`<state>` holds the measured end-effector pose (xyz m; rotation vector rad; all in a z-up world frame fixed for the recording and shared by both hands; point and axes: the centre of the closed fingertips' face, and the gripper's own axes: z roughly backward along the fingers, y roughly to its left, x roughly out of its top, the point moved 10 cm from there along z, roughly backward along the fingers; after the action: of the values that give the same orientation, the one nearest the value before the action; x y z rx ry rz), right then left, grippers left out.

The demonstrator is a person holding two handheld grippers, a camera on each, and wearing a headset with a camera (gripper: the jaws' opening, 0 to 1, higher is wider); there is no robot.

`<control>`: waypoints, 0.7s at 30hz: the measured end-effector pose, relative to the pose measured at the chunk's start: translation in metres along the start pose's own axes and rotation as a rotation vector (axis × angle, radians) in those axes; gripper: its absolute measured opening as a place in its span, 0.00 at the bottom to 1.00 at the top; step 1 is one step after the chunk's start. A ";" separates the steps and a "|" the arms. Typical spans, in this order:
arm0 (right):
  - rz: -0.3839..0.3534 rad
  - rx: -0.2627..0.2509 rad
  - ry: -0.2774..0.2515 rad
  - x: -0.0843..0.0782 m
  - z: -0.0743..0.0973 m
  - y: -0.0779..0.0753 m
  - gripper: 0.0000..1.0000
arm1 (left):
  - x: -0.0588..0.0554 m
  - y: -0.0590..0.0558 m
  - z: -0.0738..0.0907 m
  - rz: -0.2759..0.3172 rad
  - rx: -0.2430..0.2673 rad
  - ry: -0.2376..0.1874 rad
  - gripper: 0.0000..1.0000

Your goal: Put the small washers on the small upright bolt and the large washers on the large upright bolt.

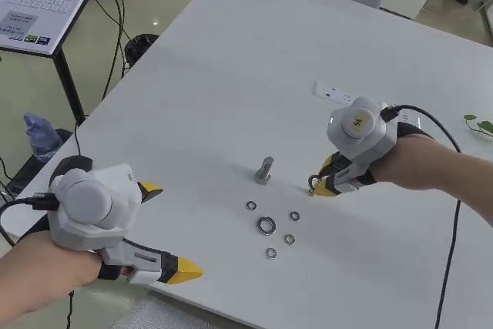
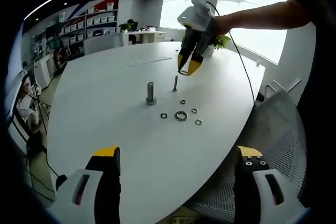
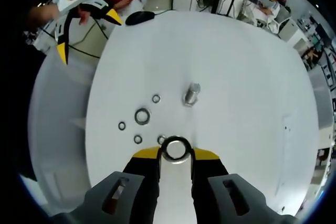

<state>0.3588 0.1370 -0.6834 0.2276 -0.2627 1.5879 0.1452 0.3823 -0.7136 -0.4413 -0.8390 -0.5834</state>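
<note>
Washer (image 3: 176, 149) is held between the tips of the right gripper (image 1: 323, 185), jaws drawn narrow on its rim, its hole facing along the jaws. Whether it is a small or a large one I cannot tell; if large, it is over the wrong post. Just under the tips, in the left gripper view, stands the small bolt (image 2: 175, 82), with the ring above its top and not yet over it. The likely trouble is a tilted or off-centre ring catching the bolt's tip, slipping free, or tipping the thin bolt. Just ahead of the jaws lie a large washer (image 3: 142, 116) and small washers (image 3: 122, 126), which a dropped ring could scatter. Farther ahead stands the large bolt (image 3: 191, 94). Farthest off, the left gripper (image 1: 168, 229) hangs with its jaws wide apart and empty.
</note>
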 end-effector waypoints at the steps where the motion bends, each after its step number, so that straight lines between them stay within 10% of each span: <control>1: 0.000 0.000 -0.002 0.002 -0.001 -0.001 0.21 | 0.000 0.000 0.000 -0.001 0.001 -0.002 0.90; 21: 0.037 0.029 0.007 0.032 -0.016 -0.019 0.21 | -0.008 0.008 -0.004 -0.074 0.031 0.023 0.90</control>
<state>0.3765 0.1724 -0.6882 0.2408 -0.2403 1.6300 0.1488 0.3884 -0.7231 -0.3758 -0.8444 -0.6417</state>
